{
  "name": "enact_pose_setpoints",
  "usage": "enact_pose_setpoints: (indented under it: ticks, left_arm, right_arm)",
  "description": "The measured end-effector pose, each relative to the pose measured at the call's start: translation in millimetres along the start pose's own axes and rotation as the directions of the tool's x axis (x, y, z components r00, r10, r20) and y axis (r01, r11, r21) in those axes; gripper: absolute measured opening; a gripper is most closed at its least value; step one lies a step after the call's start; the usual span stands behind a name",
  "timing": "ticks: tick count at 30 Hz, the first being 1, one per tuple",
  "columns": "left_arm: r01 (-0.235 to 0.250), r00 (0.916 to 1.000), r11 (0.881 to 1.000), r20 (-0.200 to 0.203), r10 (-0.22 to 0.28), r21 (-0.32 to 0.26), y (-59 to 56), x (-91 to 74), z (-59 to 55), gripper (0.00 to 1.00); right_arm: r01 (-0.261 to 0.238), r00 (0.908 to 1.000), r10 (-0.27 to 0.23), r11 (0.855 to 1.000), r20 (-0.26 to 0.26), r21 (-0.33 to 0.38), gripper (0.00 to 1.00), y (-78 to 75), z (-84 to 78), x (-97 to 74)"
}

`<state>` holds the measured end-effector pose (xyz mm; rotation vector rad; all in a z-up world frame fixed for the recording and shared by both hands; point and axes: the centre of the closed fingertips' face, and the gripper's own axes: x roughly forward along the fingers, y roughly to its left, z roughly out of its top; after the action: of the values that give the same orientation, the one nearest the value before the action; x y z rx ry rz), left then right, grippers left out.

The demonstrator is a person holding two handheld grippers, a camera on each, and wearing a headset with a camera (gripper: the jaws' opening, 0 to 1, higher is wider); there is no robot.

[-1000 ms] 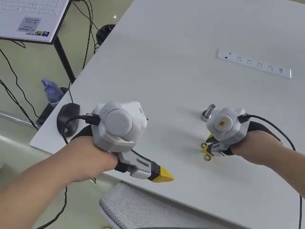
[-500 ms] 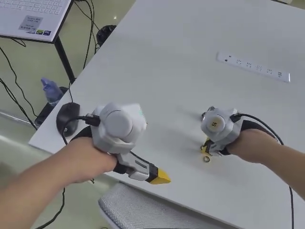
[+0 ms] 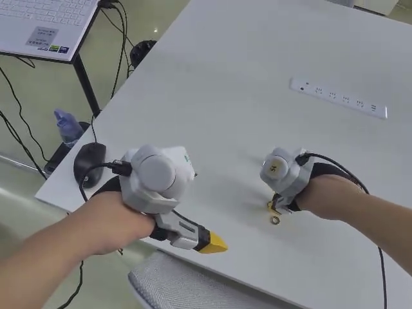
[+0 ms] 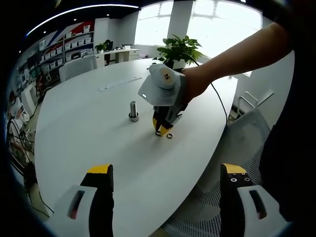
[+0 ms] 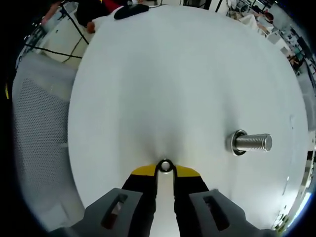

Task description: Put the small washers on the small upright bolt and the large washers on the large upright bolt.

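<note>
An upright steel bolt stands on its head on the white table; it also shows as the bolt just left of my right gripper. My right gripper points down at the table, shut on a small washer between its yellow tips. Another washer lies flat on the table beside those tips, seen from above as a loose washer under the right gripper. My left gripper is open and empty, held off the table's near edge.
A white power strip lies at the far right of the table. A grey mesh chair sits below the near edge. A laptop, a mouse and cables are off to the left.
My right gripper has moved left and a little nearer, so it now covers the bolt in the head view. The left gripper has drifted slightly left and down.
</note>
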<state>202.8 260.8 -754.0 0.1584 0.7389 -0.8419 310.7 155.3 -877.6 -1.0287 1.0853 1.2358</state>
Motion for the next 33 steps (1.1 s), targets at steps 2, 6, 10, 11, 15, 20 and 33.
enact_pose_setpoints:
  ticks: [2,6,10,11,15,20,33]
  left_arm:
    - [-0.004,1.0000,1.000,-0.005,0.004,0.004,0.2,-1.1,-0.6,0.89]
    - [-0.008,0.9999,1.000,-0.007,0.008,0.000,1.8,-2.6,-0.5,0.89]
    - [-0.019,0.9997,1.000,-0.017,0.019,0.004,3.5,-2.6,-1.9,0.88]
    - [-0.020,0.9996,1.000,-0.019,0.020,0.004,3.8,-2.4,-2.1,0.88]
    - [-0.022,0.9997,1.000,-0.009,0.022,0.001,3.9,-2.1,-0.5,0.87]
    - [-0.024,0.9997,1.000,-0.006,0.024,0.004,5.2,0.4,0.7,0.87]
    - [-0.009,0.9999,1.000,-0.013,0.009,0.027,1.9,10.8,7.6,0.85]
  right_arm:
    - [-0.006,0.9998,0.006,1.000,0.021,0.010,0.12,-1.3,-1.4,-1.2]
    - [-0.006,0.9998,0.007,1.000,0.020,-0.021,0.11,0.4,0.1,-0.4]
    - [-0.014,0.9997,0.014,1.000,0.018,-0.022,0.11,-0.9,-0.6,-1.7]
    - [-0.013,0.9998,0.013,1.000,0.017,-0.022,0.11,-1.4,-1.4,-3.3]
    - [-0.011,0.9997,0.012,1.000,0.020,-0.006,0.11,-5.2,-5.1,-9.9]
    - [0.000,0.9998,0.000,1.000,0.020,0.019,0.11,-13.8,-15.1,-19.8]
    - [0.047,0.9984,-0.050,0.994,0.026,0.094,0.11,-31.7,-54.6,-48.1]
